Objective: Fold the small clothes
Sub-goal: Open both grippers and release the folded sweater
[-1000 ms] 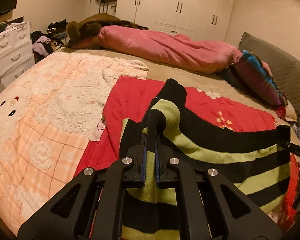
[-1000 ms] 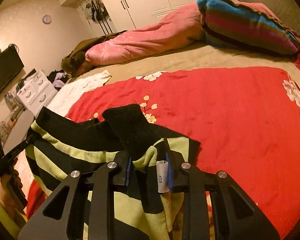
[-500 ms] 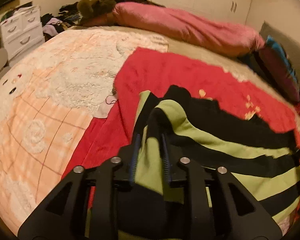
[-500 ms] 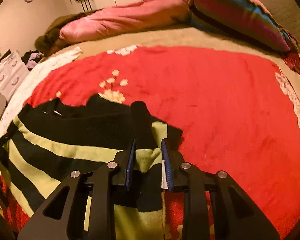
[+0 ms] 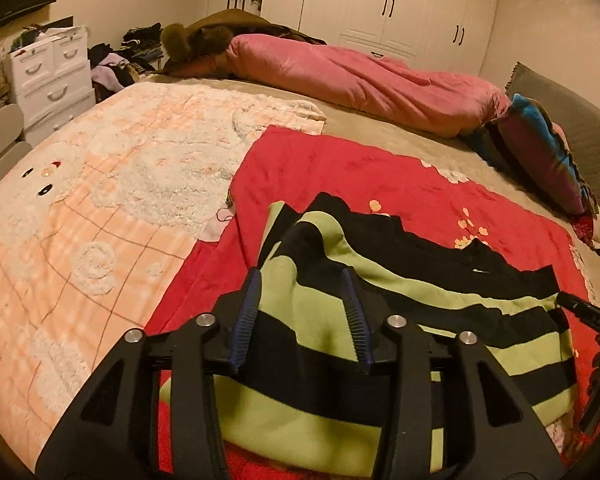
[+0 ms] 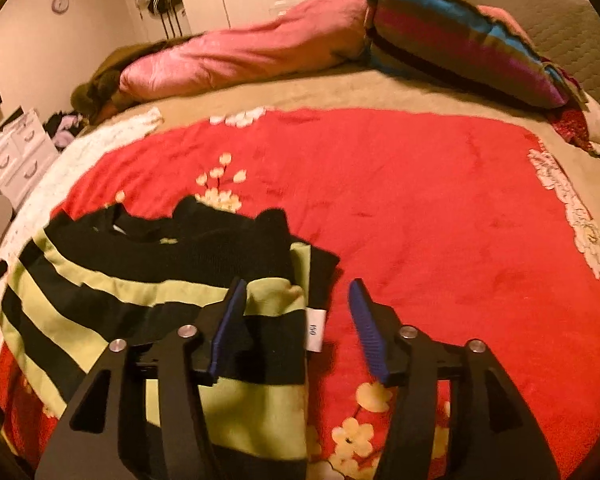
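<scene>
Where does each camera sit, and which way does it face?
Left wrist: on the left tongs, open, facing across the bed over the striped sweater toward the wardrobe.
Right wrist: on the right tongs, open, facing across the red blanket toward the pillows; the sweater's right edge lies between its fingers.
Shared: sweater, red blanket, pink duvet.

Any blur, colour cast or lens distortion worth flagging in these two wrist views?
Left wrist: warm yellowish cast, strong fisheye bowing, dark corners; striped sweater fairly sharp. Right wrist: same cast, softer overall with motion smear on the red blanket and its flowers.
</scene>
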A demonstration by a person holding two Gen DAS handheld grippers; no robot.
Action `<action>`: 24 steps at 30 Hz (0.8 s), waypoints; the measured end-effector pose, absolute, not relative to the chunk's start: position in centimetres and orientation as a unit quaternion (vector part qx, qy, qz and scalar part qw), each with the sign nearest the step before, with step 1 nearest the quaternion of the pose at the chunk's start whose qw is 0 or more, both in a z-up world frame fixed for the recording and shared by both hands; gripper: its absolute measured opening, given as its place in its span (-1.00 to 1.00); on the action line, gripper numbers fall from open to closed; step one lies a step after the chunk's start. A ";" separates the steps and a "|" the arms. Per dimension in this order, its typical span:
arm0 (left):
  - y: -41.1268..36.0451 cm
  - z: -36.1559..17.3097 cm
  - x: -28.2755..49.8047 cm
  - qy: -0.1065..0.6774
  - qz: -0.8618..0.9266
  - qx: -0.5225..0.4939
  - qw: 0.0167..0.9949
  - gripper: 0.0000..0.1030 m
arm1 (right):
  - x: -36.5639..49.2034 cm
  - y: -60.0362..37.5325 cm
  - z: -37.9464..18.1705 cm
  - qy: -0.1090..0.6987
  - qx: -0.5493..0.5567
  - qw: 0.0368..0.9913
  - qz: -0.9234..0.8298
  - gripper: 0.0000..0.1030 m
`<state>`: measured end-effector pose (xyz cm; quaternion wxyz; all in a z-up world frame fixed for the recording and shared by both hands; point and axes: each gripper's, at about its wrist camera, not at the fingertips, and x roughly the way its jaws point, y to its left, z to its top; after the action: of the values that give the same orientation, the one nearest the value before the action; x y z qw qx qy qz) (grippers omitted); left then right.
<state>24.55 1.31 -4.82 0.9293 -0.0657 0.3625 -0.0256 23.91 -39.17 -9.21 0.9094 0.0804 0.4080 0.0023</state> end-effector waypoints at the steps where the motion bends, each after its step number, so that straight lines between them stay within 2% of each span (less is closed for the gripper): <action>1: 1.3 -4.7 24.5 0.362 -0.026 -0.066 0.930 -0.32 | 23.5 -39.4 -8.8 0.403 0.086 0.911 0.002 0.12; 3: 1.4 -4.5 24.2 0.360 -0.024 -0.067 0.930 -0.28 | 22.9 -39.6 -8.3 0.396 0.097 0.913 0.003 0.19; 7: 1.6 -4.5 23.8 0.361 -0.021 -0.067 0.930 -0.28 | 21.5 -39.4 -7.3 0.384 0.106 0.917 0.009 0.20; 10: 1.8 -4.5 23.6 0.363 -0.018 -0.068 0.929 -0.27 | 20.8 -39.0 -6.8 0.379 0.107 0.919 0.015 0.31; 18: 1.9 -4.1 22.7 0.364 -0.018 -0.066 0.929 -0.18 | 19.0 -36.7 -5.6 0.373 0.083 0.923 0.042 0.38; 24: 1.4 -4.2 22.2 0.368 -0.021 -0.057 0.928 0.01 | 17.7 -34.7 -5.3 0.373 0.054 0.925 0.056 0.46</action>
<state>22.23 1.45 -4.17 0.9277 -0.0572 0.3684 -0.0210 17.69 -34.75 -5.33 0.9247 0.0542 0.3728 0.0555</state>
